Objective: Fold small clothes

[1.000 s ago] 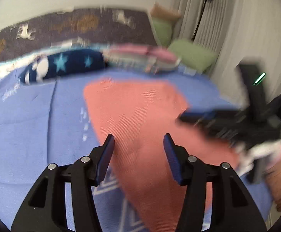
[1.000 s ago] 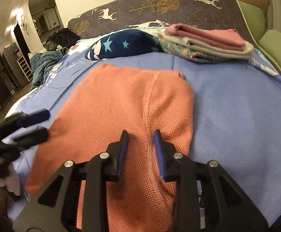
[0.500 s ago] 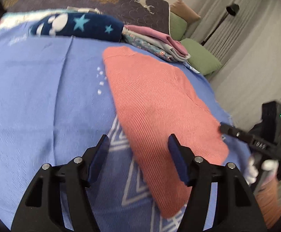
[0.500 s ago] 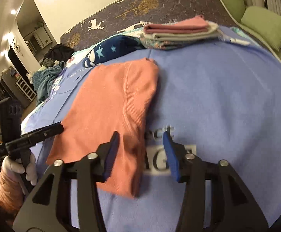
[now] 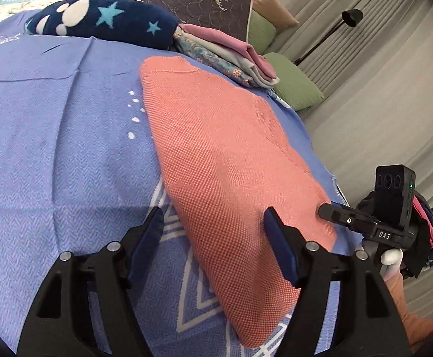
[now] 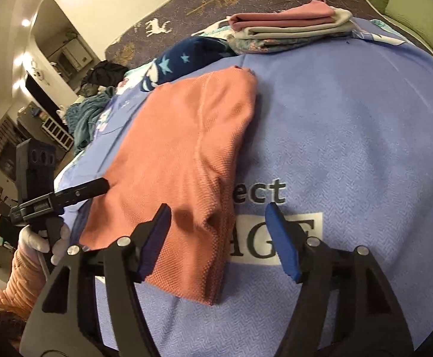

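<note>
An orange knit garment [image 5: 225, 160] [image 6: 186, 148] lies folded into a long strip on a blue blanket [image 5: 52, 148] [image 6: 350, 119]. My left gripper [image 5: 213, 226] hovers over the strip's near left edge, jaws opening, pads apart from the cloth. My right gripper [image 6: 219, 223] stands over the strip's near right corner, jaws opening, nothing pinched between them. Each gripper shows in the other's view: the right gripper [image 5: 332, 211] at the strip's right edge, the left gripper [image 6: 97, 186] at its left edge.
A stack of folded clothes [image 5: 231, 56] [image 6: 291, 26] and a navy star-patterned blanket [image 5: 103, 20] [image 6: 186, 56] lie at the far end. Green cushions [image 5: 294, 86] sit by the curtain. A gloved hand [image 6: 43, 238] holds the left gripper. Dark clothes [image 6: 106, 74] are piled at the bed's far left.
Both grippers have opened wider and swung outward to the orange strip's two long edges. The right gripper moved right, off the middle of the garment to its right corner.
</note>
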`<state>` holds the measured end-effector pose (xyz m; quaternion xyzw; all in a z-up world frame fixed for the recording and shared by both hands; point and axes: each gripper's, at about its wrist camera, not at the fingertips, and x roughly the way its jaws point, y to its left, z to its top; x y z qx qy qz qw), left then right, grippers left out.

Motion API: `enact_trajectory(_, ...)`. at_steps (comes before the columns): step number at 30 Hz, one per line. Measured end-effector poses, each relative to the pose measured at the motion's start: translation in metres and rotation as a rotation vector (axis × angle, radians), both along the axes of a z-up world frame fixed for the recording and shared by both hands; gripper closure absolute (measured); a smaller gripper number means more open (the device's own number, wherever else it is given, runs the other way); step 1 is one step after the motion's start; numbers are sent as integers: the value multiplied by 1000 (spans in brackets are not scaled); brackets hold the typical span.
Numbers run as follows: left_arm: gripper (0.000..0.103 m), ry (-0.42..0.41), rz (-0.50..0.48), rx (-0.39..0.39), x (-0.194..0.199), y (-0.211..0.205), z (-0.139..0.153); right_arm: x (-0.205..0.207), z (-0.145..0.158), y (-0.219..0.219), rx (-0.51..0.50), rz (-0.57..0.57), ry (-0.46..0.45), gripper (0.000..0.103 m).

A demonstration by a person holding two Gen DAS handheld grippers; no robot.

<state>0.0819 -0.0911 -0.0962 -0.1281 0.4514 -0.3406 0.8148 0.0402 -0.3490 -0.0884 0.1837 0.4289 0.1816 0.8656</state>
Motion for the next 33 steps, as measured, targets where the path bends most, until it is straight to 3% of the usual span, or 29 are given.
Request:
enact_trajectory(9,27,-4,-72,32,22,-21,2,25,1,21,19,97,32,35)
enact_trajectory(16,27,4,-99,6,35,-24,1,46,-6,11,124,120,67,37)
enact_trajectory(23,27,11,-126,-26,45,-25,1,65,-8,12,155,171,79,37)
enact_trajectory(33,27,0,-168,9,60,-38,2,89,-9,12,191,216,88,37)
